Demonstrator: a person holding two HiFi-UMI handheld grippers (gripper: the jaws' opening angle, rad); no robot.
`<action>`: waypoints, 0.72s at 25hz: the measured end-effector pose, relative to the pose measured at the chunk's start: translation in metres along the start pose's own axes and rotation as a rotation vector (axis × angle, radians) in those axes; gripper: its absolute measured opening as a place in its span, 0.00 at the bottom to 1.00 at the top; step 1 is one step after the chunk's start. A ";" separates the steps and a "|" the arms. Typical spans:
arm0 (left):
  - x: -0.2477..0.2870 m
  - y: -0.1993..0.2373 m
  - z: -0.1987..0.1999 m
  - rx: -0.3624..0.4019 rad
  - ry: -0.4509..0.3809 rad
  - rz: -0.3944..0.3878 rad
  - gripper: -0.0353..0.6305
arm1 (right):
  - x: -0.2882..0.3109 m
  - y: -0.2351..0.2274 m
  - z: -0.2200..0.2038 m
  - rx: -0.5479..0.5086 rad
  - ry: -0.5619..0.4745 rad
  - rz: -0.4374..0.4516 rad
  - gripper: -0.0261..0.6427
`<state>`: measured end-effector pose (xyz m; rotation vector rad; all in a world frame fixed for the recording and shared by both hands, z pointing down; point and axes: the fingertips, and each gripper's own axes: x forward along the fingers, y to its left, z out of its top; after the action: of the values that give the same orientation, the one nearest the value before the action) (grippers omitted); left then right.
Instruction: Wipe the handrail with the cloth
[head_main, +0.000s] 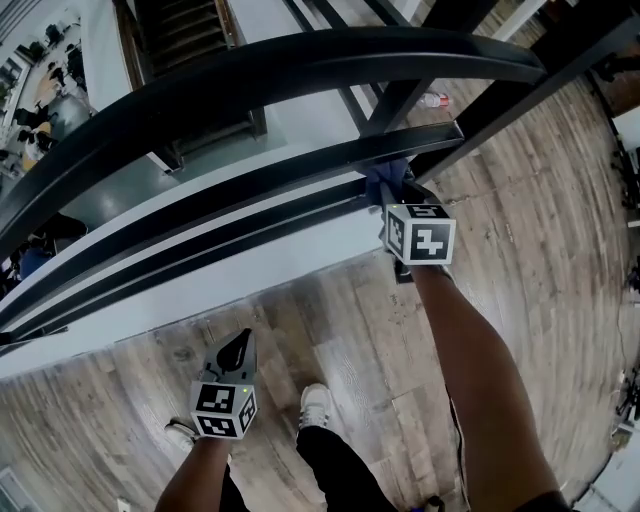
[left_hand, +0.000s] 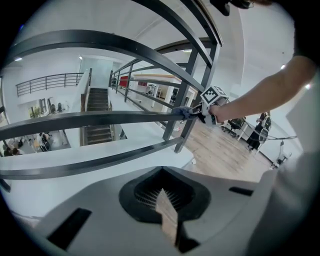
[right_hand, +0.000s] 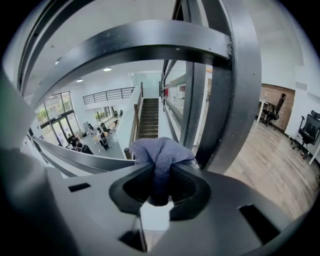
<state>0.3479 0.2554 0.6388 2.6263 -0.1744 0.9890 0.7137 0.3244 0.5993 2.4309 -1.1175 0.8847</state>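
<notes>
A black metal handrail curves across the top of the head view, with thinner rails below it. A blue-grey cloth is pressed on the middle rail beside an upright post. My right gripper is shut on it. In the right gripper view the cloth bulges out of the jaws against the post. My left gripper hangs low over the floor, apart from the railing, shut with nothing in it. The left gripper view shows its closed jaws, and far off the cloth on the rail.
Beyond the railing is a drop to a lower hall with a staircase and people far below. A bottle lies on the wood floor past the post. The person's white shoe stands near the left gripper. Office chairs stand at the right.
</notes>
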 end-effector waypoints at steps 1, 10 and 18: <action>-0.002 0.002 -0.005 -0.002 0.004 0.001 0.06 | 0.001 -0.003 0.000 0.000 0.009 0.001 0.16; -0.061 0.057 -0.042 -0.090 -0.045 0.089 0.06 | -0.042 0.079 0.026 -0.059 -0.151 0.051 0.16; -0.152 0.180 -0.101 -0.150 -0.111 0.218 0.06 | -0.091 0.324 -0.045 -0.156 -0.200 0.341 0.16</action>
<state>0.1306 0.1209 0.6565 2.5629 -0.5497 0.8592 0.4018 0.1919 0.5843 2.2757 -1.6445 0.6254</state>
